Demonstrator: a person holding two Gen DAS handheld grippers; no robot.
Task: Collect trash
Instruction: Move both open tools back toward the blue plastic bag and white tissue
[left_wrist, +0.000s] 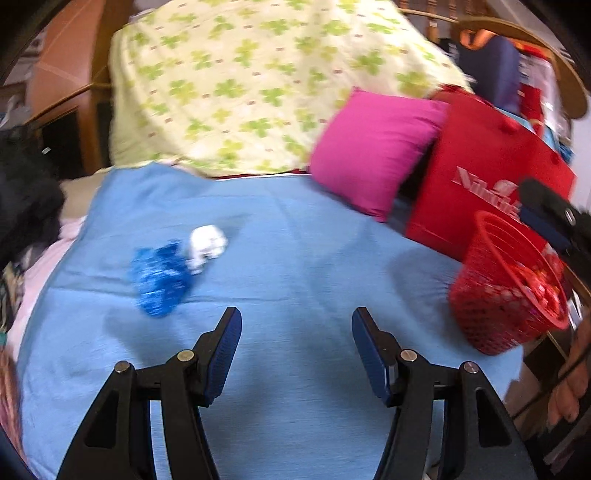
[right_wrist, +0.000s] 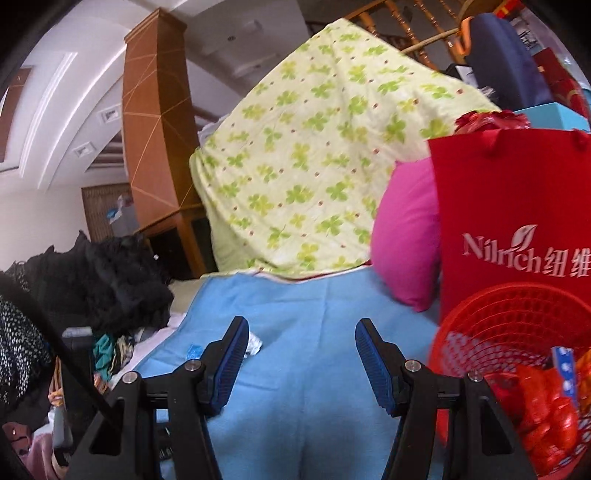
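On the blue blanket (left_wrist: 295, 266) lie a crumpled blue wrapper (left_wrist: 160, 275) and a white paper ball (left_wrist: 207, 244), touching each other. My left gripper (left_wrist: 296, 318) hovers open and empty over the blanket, to the right of and nearer than both scraps. A red mesh basket (left_wrist: 506, 291) with red wrappers inside stands at the right. In the right wrist view my right gripper (right_wrist: 302, 326) is open and empty, with the basket (right_wrist: 517, 325) close at its right. The white scrap (right_wrist: 254, 345) and a bit of the blue wrapper (right_wrist: 193, 350) peek out by its left finger.
A pink cushion (left_wrist: 373, 151) and a red paper bag (left_wrist: 484, 177) stand behind the basket. A green clover quilt (left_wrist: 251, 85) is piled at the back. Black fuzzy fabric (right_wrist: 110, 280) and mixed clothes lie at the left edge. A hand (left_wrist: 569, 384) shows at the right.
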